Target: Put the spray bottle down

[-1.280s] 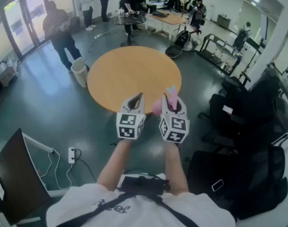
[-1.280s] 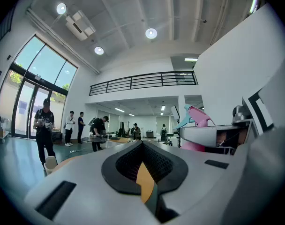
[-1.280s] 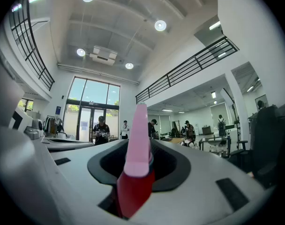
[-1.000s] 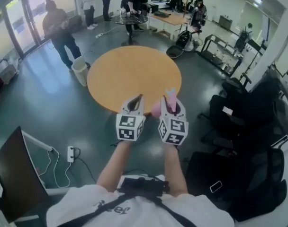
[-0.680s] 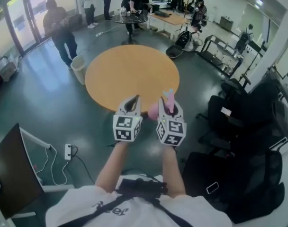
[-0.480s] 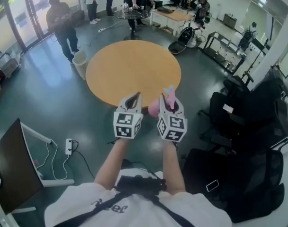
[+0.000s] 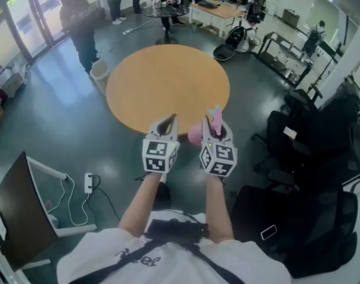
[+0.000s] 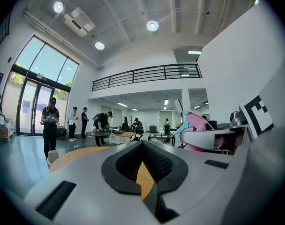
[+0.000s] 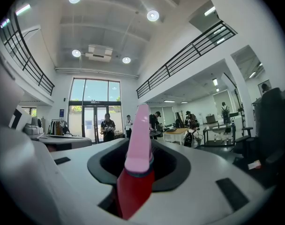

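A pink spray bottle [image 7: 196, 134] sits upright between the jaws of my right gripper [image 7: 216, 129], which is shut on it. Its pink nozzle pokes up above the jaws. In the right gripper view the bottle's pink top [image 9: 138, 139] and a red part below it fill the gap between the jaws. My left gripper [image 7: 167, 125] is level beside the right one, shut and holding nothing. From the left gripper view the spray bottle [image 8: 198, 123] shows at the right. Both grippers hover just short of the near edge of a round wooden table [image 7: 168, 81] with a bare top.
Black office chairs [image 7: 310, 135] crowd the right side. A white bin [image 7: 99, 71] stands left of the table, and several people stand beyond it. A power strip with cables [image 7: 89, 182] and a dark panel [image 7: 20, 212] lie on the floor at the left.
Both grippers have moved together a little toward the table's near edge and slightly lower. The right one's grip on the bottle is the same, and the left one stays shut.
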Available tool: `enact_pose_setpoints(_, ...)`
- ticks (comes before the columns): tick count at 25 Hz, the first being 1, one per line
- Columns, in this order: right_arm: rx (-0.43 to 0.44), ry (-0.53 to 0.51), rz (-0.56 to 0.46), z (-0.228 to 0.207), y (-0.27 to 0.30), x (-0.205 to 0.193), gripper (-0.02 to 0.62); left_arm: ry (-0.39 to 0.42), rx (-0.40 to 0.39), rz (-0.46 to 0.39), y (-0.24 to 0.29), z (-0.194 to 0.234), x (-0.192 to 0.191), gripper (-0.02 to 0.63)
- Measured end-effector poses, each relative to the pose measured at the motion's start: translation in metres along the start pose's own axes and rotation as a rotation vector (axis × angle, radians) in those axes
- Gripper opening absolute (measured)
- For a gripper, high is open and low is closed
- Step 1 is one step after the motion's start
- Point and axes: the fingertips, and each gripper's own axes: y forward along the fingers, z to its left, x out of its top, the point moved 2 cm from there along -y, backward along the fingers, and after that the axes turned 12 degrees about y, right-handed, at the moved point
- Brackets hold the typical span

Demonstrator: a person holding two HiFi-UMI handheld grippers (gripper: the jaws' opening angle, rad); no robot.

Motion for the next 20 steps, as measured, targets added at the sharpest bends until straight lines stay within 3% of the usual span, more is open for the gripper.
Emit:
enact_pose_setpoints(6,-0.003,-0.026,0.007,-0.001,0.067,-0.001,0.156,-0.029,-0.030,-0.013,0.065,0.035,-0.008,0.009)
enact_pose_setpoints(14,-0.036,-0.033,-0.044,0.000,0.187,0.031,0.156,-0.046,-0.028,-0.054,0.159,0.135,0.007,0.009)
enact_pose_setpoints(20,-0.022,-0.043,-0.050,0.023,0.268,0.030,0.156,-0.052,-0.032,-0.072,0.208,0.198,0.001,0.009)
